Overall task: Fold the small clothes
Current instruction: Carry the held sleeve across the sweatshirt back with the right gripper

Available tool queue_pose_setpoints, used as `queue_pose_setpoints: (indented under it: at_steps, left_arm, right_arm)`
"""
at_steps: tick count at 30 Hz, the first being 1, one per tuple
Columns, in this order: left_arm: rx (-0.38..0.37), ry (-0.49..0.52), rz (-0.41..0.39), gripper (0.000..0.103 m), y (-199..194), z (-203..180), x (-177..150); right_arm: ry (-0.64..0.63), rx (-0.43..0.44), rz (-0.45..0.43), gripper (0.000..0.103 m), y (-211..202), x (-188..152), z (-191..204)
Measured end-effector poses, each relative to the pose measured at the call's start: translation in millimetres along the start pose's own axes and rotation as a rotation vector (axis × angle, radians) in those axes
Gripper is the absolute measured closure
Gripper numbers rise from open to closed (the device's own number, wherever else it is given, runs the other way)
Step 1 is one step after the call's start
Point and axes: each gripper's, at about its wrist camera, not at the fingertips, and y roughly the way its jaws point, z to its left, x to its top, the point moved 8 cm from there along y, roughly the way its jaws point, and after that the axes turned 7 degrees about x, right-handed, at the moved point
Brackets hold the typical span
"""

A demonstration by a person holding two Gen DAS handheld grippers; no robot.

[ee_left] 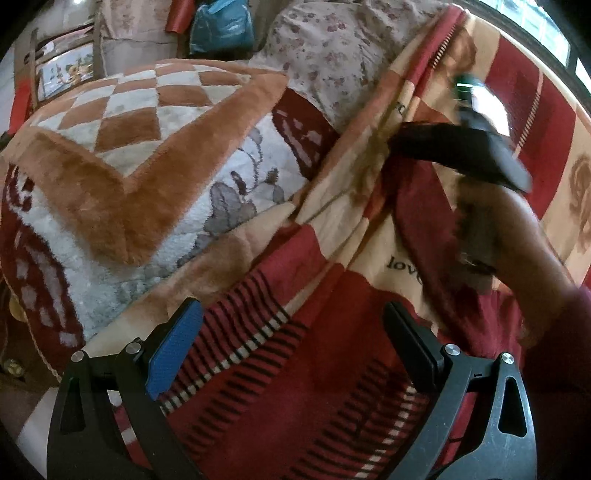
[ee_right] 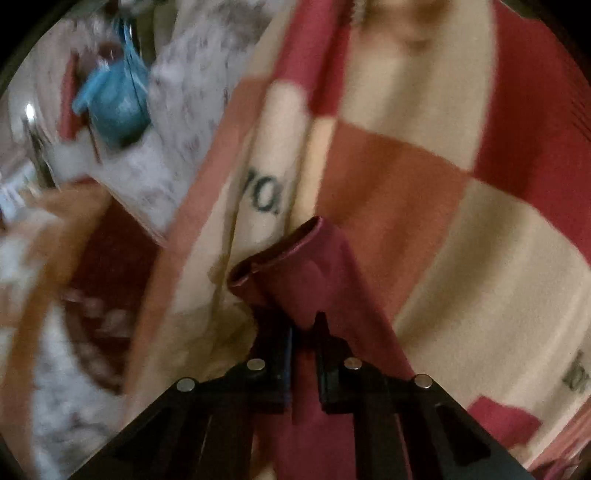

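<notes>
A dark red garment with black and white stripes (ee_left: 295, 387) lies on the checked red and cream bedspread (ee_left: 424, 92). My left gripper (ee_left: 291, 354) is open just above the striped part, blue pad (ee_left: 173, 350) on the left. My right gripper (ee_right: 304, 332) is shut on the garment's dark red sleeve (ee_right: 295, 266), whose cuff sticks out past the fingers. In the left wrist view the right gripper (ee_left: 424, 142) shows blurred at the upper right, held by a hand, with the sleeve hanging under it.
A folded plush blanket with brown and white checks (ee_left: 129, 147) is piled on the left. A floral sheet (ee_left: 332, 48) and a blue bag (ee_left: 221, 26) lie at the back. The bedspread (ee_right: 461, 240) fills the right wrist view.
</notes>
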Motion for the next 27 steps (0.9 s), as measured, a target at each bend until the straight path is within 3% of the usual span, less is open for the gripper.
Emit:
queue_pose_setpoints:
  at_steps: [4, 7, 9, 14, 17, 22, 27]
  left_arm:
    - [0.035, 0.007, -0.026, 0.005, -3.8, 2.2, 2.8]
    - [0.038, -0.004, -0.034, 0.005, -5.9, 1.3, 2.8]
    - [0.039, 0.003, -0.042, 0.005, -7.3, -1.5, 3.7]
    - [0.011, 0.026, -0.076, 0.005, -16.7, -14.9, 4.4]
    - [-0.019, 0.068, -0.093, 0.005, -24.5, -32.3, 0.8]
    - [-0.071, 0.172, -0.133, 0.005, -41.3, -74.0, -11.8]
    - [-0.154, 0.297, -0.109, 0.005, -49.1, -125.6, -40.2]
  right_arm:
    - [0.03, 0.113, -0.043, 0.095, -72.5, -7.8, -4.9]
    - [0.024, 0.13, -0.076, 0.095, -129.6, -18.7, -11.1]
    - [0.087, 0.18, -0.095, 0.095, -165.2, -28.2, -19.5]
    - [0.122, 0.227, -0.136, 0.095, -260.3, -69.5, -32.7]
    - [0.149, 0.21, -0.148, 0.095, -308.7, -102.2, -50.2]
    - [0.229, 0.099, -0.13, 0.095, -364.1, -173.9, -115.0]
    - [0.277, -0.113, -0.045, 0.095, -378.2, -249.1, -192.5]
